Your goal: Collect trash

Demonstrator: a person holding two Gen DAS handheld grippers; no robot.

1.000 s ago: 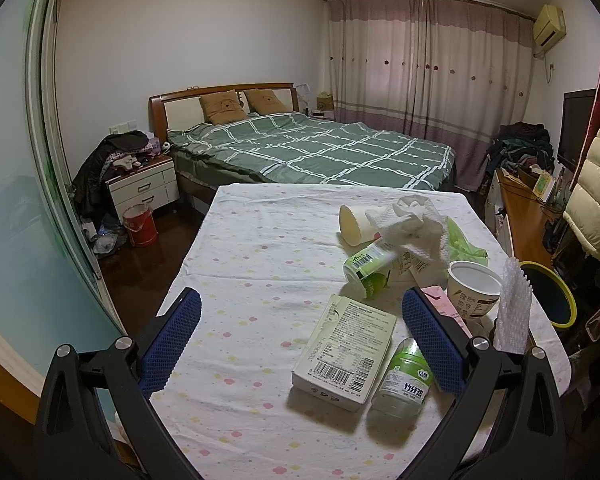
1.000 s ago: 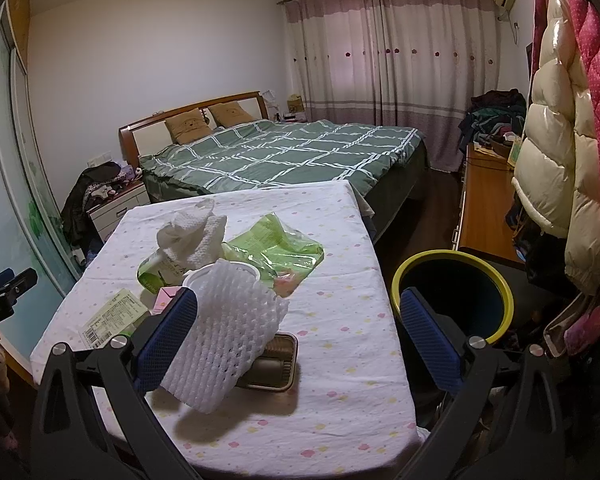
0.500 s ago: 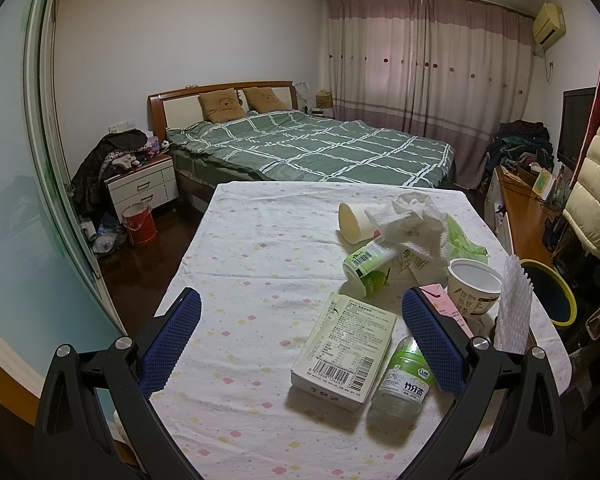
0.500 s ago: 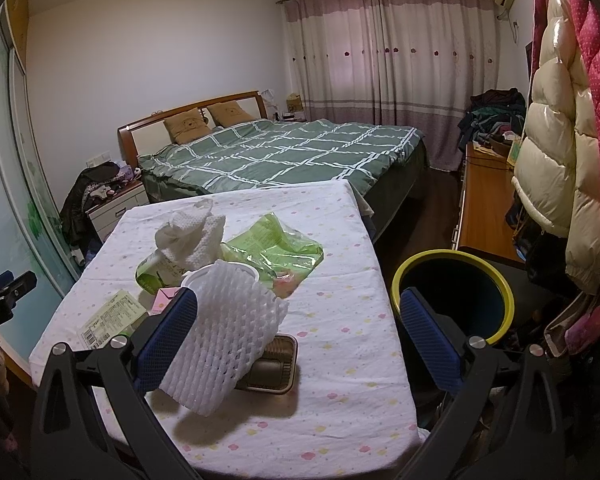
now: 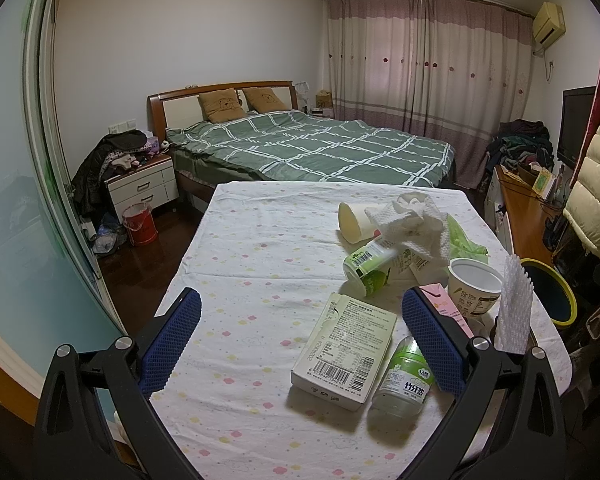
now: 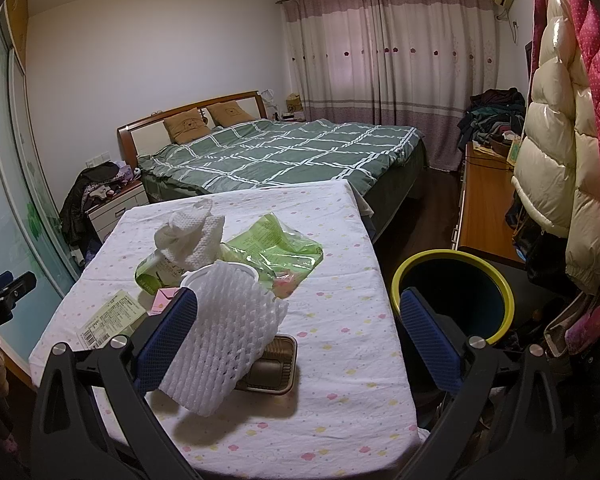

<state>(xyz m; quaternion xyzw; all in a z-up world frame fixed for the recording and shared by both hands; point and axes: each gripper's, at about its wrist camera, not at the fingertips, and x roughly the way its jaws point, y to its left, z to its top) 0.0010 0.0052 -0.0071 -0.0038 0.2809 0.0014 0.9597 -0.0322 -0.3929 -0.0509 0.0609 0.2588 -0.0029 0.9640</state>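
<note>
Trash lies on a table with a flowered cloth (image 5: 260,264). In the left wrist view a flat carton (image 5: 344,352) and a small green-labelled bottle (image 5: 404,380) lie near my open left gripper (image 5: 300,332), which hovers over them with nothing held. Farther back are a tipped green cup (image 5: 366,270), a paper cup (image 5: 352,226), crumpled white tissue (image 5: 412,224) and an upright white tub (image 5: 474,286). My right gripper (image 6: 296,332) is open over the table's right side. White foam netting (image 6: 228,332) lies against its left finger, over a foil tray (image 6: 272,364). A green plastic bag (image 6: 276,248) lies beyond.
A dark bin with a yellow rim (image 6: 454,292) stands on the floor right of the table. A bed (image 5: 312,152) lies behind, a nightstand (image 5: 144,188) and red bucket (image 5: 140,224) to the left, a wooden cabinet (image 6: 484,200) and hanging coats (image 6: 560,128) to the right.
</note>
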